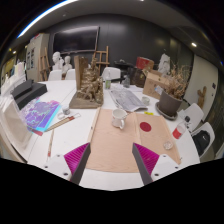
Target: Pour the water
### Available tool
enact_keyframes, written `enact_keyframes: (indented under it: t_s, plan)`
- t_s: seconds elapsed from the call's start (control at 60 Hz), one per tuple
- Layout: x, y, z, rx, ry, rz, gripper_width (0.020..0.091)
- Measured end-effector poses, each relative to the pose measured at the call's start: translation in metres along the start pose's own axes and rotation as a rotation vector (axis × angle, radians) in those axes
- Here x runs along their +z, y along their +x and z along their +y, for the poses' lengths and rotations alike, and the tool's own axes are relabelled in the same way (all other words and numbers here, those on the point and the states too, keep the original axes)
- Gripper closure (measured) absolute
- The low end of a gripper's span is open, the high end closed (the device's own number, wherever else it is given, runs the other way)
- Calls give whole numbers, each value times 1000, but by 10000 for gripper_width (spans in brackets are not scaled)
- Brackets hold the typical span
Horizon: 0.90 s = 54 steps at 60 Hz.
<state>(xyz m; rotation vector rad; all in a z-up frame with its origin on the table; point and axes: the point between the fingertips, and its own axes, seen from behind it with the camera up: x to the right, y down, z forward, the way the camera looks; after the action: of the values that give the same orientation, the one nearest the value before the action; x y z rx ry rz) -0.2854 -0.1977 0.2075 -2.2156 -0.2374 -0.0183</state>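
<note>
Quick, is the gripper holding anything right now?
Gripper: open, holding nothing. Only the tan mat on the table lies between its fingers.

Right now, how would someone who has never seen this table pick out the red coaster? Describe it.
Find the tan mat on the white table, just ahead of the open gripper. The red coaster is the small flat red disc on the mat's far right part, beyond the right finger. Nothing else on the mat is red and round.

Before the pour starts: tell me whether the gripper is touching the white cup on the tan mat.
Apart. The gripper view shows the open gripper with nothing between its fingers; the white cup stands beyond them on the tan mat, with bare mat plainly between.
</note>
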Motion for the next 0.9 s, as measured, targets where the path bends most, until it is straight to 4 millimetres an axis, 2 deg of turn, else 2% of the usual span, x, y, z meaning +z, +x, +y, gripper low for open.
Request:
enact_keyframes:
  t_s: [0.067, 0.15, 0.167, 0.183, 0.317, 0.417, 0.533, 0.617, 0.733, 0.9]
  plan:
    - [5, 23, 5, 17, -4, 22, 247]
    - [11, 62, 13, 38, -9, 47, 249]
    - [8, 51, 12, 43, -11, 60, 250]
    - [13, 77, 15, 46, -9, 59, 249]
    - [27, 153, 32, 75, -3, 99, 248]
    - [44, 212, 48, 92, 2, 123, 250]
    - [72, 278, 66, 88, 26, 138, 246]
    - [97, 317, 74, 75, 53, 151, 244]
    - [139, 349, 75, 87, 97, 132, 245]
    - [195, 358, 62, 102, 166, 63, 247]
